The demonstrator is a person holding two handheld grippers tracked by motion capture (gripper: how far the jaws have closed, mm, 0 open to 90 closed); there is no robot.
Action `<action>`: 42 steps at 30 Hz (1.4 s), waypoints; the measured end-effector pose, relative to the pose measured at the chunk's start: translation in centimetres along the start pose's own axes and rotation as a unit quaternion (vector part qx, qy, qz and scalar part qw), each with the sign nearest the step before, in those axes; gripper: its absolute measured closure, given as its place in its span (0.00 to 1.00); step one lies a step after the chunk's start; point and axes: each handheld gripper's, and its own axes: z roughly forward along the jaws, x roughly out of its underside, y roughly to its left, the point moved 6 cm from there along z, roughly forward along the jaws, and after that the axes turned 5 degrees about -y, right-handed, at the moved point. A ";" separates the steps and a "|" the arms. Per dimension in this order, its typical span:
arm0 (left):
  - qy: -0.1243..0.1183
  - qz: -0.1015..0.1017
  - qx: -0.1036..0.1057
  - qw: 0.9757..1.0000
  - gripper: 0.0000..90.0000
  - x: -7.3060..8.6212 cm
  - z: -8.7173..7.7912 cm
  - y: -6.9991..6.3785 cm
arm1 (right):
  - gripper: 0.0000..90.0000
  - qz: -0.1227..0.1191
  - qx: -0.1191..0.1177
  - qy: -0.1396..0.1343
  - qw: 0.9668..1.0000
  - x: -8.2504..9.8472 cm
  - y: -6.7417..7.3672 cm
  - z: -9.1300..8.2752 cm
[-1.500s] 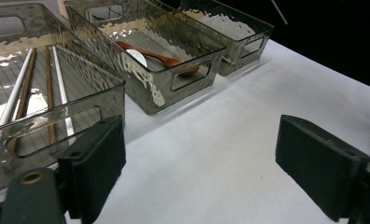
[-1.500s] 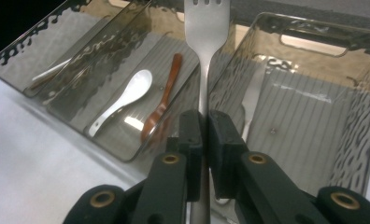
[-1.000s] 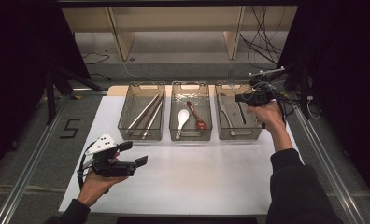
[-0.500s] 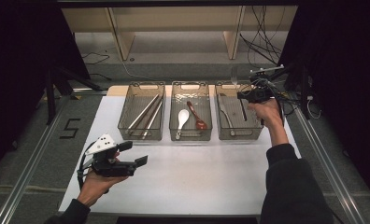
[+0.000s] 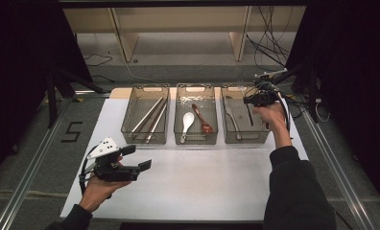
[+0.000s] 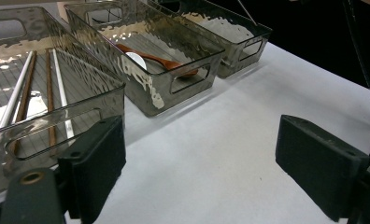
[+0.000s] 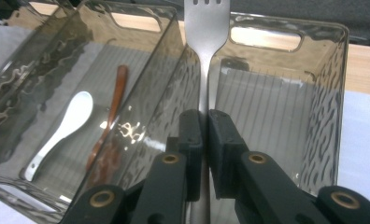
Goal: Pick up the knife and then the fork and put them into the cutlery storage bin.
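Steel fork (image 7: 204, 28), flat slim handle pinched by right gripper (image 7: 204, 128), left gripper (image 6: 199, 172) jaws spread

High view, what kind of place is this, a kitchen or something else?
Probably a recording or test workstation, not a kitchen: a white table with three clear bins sorting cutlery, dark curtains around it, loose cables on the floor, and a taped number five beside the table. The right gripper holds a fork.
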 end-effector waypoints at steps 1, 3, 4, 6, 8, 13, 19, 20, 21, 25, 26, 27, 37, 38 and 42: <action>0.000 0.000 0.000 1.000 0.17 0.0 0.0 0.0 | 0.94 -0.001 0.001 0.002 1.000 0.1 -0.1 0.1; 0.000 0.001 0.000 1.000 0.17 0.0 0.0 0.0 | 0.94 0.001 0.001 0.007 1.000 0.3 -0.1 0.5; -0.001 0.001 0.000 1.000 0.17 0.0 0.0 0.0 | 0.94 0.002 0.002 0.011 1.000 0.4 -0.1 0.7; -0.001 0.001 0.000 1.000 0.17 0.0 0.0 0.0 | 0.94 -0.001 0.005 0.016 1.000 0.5 -0.2 1.0; -0.002 0.000 0.000 1.000 0.17 0.0 -0.1 0.0 | 0.94 0.002 0.005 0.017 1.000 0.6 -0.1 1.2; -0.002 -0.001 0.000 1.000 0.17 0.0 -0.1 0.0 | 0.94 0.003 0.007 0.021 1.000 1.0 -0.1 1.6; -0.001 0.000 0.001 1.000 0.17 0.0 0.0 0.0 | 0.94 0.014 0.011 0.030 0.999 1.8 -0.7 2.0; -0.001 0.001 0.001 1.000 0.17 0.0 0.0 0.0 | 0.94 0.016 0.011 0.032 0.999 1.9 -0.7 2.1; -0.001 0.001 0.001 1.000 0.17 0.0 0.0 0.0 | 0.94 0.018 0.012 0.034 0.999 1.9 -0.8 2.1; 0.001 0.002 0.001 1.000 0.17 0.0 0.0 0.0 | 0.94 0.023 0.021 0.039 0.999 2.1 -0.7 2.4; 0.001 0.002 0.001 1.000 0.17 0.0 0.0 -0.1 | 0.94 0.024 0.024 0.041 0.999 2.2 -0.8 2.5; -0.001 0.001 0.001 1.000 0.17 0.0 0.0 -0.1 | 0.93 0.026 0.027 0.044 0.998 2.3 -0.8 2.6; -0.001 0.000 0.001 1.000 0.17 0.0 0.0 0.0 | 0.66 0.033 0.017 0.043 0.998 2.2 -0.3 2.4; -0.001 -0.001 0.001 1.000 0.17 0.0 0.0 0.0 | 0.64 0.029 0.014 0.041 0.999 2.2 -0.2 2.3; -0.002 -0.001 0.001 1.000 0.17 0.0 0.0 0.0 | 0.57 0.019 0.000 0.034 0.999 2.2 0.5 1.7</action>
